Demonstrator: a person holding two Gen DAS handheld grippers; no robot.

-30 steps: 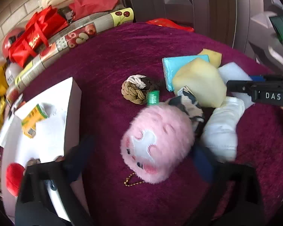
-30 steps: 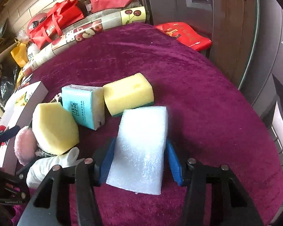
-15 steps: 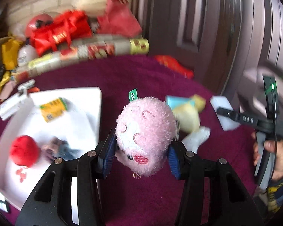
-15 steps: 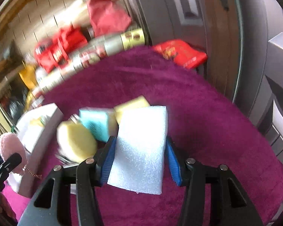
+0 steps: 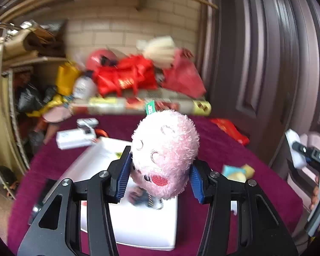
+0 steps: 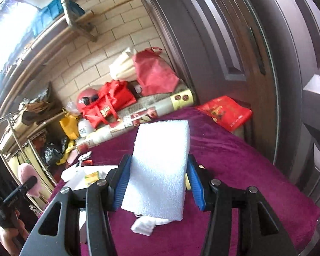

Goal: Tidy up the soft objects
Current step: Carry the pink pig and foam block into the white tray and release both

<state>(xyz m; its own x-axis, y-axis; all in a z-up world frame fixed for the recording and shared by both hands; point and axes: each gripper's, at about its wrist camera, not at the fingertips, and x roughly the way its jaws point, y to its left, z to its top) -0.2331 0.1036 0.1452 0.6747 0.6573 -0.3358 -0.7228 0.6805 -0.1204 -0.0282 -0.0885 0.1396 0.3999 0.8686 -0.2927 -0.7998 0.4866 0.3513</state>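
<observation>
My left gripper (image 5: 160,177) is shut on a fluffy pink plush toy (image 5: 165,151) with a green tag, held in the air above a white box (image 5: 138,226) on the purple tablecloth. In the box, small items lie partly hidden under the toy. My right gripper (image 6: 157,181) is shut on a white foam block (image 6: 160,168), lifted over the cloth. The left wrist view shows the right gripper with its foam block (image 5: 295,149) at the far right. In the right wrist view the pink plush toy (image 6: 28,176) appears at the far left. A teal pack and a yellow sponge (image 5: 239,171) lie on the cloth.
A white cloth (image 6: 147,224) lies under the foam block. Red bags (image 5: 128,79), a patterned roll (image 6: 138,115) and a yellow bag crowd the table's far edge by the brick wall. A red packet (image 6: 226,113) lies at the right edge near a dark door. Shelving stands left.
Both grippers rose off the cloth with their loads. The left one carried the pink plush from the pile leftward to above the white box and rolled upright. The right one lifted the foam block.
</observation>
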